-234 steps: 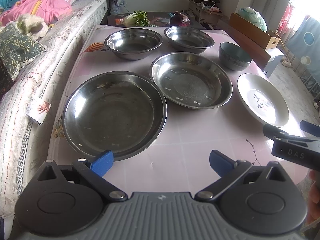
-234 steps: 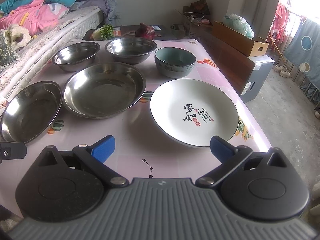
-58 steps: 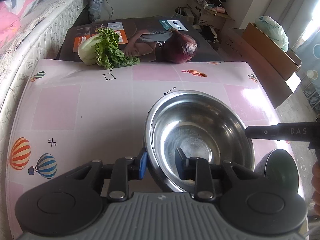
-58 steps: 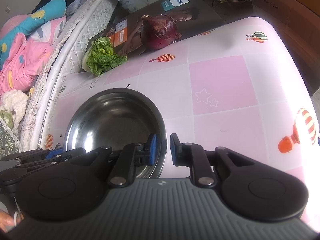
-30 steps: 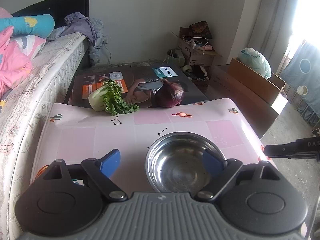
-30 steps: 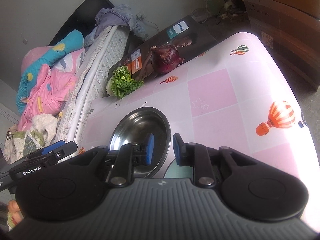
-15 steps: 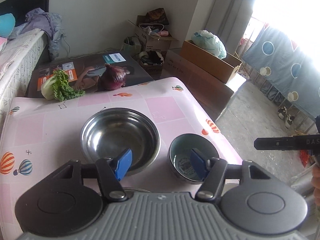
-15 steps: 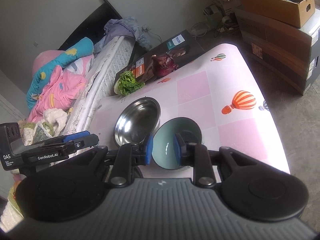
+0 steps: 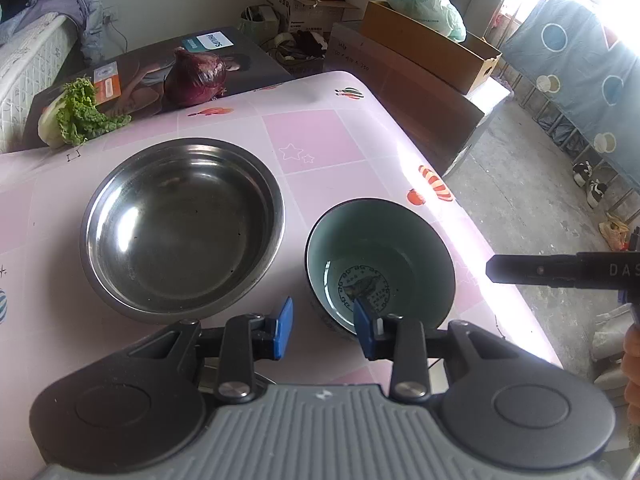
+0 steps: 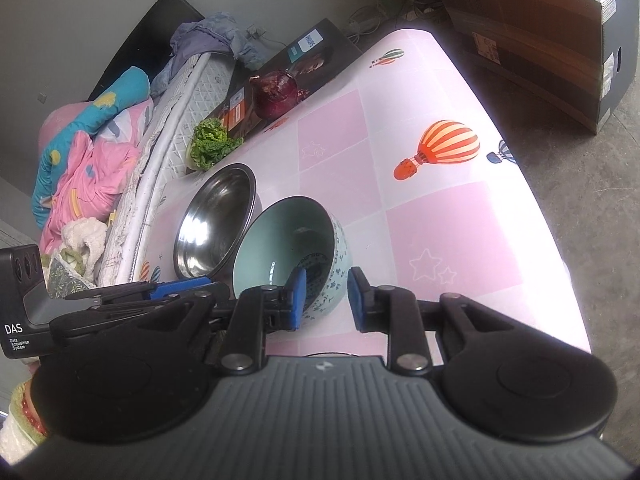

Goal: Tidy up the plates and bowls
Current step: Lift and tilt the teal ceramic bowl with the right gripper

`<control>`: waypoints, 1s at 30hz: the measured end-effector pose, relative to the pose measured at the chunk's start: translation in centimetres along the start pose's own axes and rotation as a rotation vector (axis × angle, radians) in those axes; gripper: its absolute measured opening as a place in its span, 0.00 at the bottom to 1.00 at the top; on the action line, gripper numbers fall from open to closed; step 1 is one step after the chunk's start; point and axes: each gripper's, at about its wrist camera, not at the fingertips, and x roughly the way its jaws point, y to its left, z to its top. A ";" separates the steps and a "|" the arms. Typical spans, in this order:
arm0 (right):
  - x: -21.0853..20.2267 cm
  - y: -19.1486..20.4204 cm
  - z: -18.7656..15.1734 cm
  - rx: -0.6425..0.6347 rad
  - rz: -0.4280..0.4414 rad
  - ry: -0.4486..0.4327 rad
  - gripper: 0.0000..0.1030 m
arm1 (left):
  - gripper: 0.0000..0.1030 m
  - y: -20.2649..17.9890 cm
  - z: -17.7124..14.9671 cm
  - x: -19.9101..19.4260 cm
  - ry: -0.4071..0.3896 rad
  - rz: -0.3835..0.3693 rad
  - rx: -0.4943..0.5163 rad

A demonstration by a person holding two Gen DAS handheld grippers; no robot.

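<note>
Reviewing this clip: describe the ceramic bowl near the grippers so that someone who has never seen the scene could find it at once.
On the pink balloon-print table, look toward the edge nearest the bare floor, beside the wide steel bowl. The ceramic bowl sits there, the left hand-held gripper straddling its near rim. Unlike its shiny metal neighbour, it is smaller, pale green inside with a dark printed medallion at the bottom.

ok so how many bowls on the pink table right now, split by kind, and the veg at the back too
steel bowls: 1
teal ceramic bowls: 1
red onions: 1
leafy greens: 1
total: 4 (2 bowls, 2 vegetables)
</note>
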 end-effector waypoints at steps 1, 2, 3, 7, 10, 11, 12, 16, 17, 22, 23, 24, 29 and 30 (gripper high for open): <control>0.5 -0.1 0.2 0.004 -0.002 0.002 0.22 | 0.32 0.1 0.2 0.5 0.012 0.000 -0.010; 0.9 -0.1 0.5 0.009 -0.004 0.004 0.22 | 0.29 0.2 0.3 0.9 0.022 0.000 -0.020; 1.4 -0.2 0.8 0.015 -0.007 0.005 0.22 | 0.27 0.2 0.4 1.2 0.030 -0.001 -0.029; 2.9 -0.4 1.7 0.030 -0.018 0.008 0.22 | 0.21 0.3 0.7 2.2 0.045 -0.002 -0.061; 3.8 -0.7 2.2 0.046 -0.021 0.014 0.22 | 0.17 0.4 1.0 2.9 0.059 -0.004 -0.081; 4.2 -0.9 2.4 0.057 -0.012 0.019 0.20 | 0.17 0.6 1.1 3.1 0.064 -0.003 -0.090; 4.5 -1.1 2.5 0.064 -0.006 0.024 0.19 | 0.17 0.6 1.3 3.3 0.066 -0.001 -0.094; 5.7 -1.6 2.7 0.075 0.011 0.050 0.17 | 0.15 1.2 1.5 3.9 0.079 -0.017 -0.126; 5.9 -1.8 2.6 0.081 0.018 0.057 0.16 | 0.15 1.4 1.5 4.0 0.083 -0.025 -0.139; 6.6 -1.8 2.3 0.080 0.044 0.076 0.12 | 0.15 1.9 1.3 4.0 0.095 -0.060 -0.178; 6.6 -1.8 2.3 0.072 0.046 0.077 0.12 | 0.15 2.0 1.2 4.0 0.100 -0.069 -0.182; 6.6 -1.9 2.3 0.070 0.048 0.080 0.12 | 0.15 2.1 1.1 4.0 0.105 -0.077 -0.187; 6.1 -1.9 2.2 0.009 0.054 0.111 0.11 | 0.17 1.8 0.4 3.8 0.124 -0.115 -0.164; 6.0 -1.9 2.1 0.002 0.054 0.114 0.12 | 0.17 1.8 0.3 3.8 0.126 -0.122 -0.158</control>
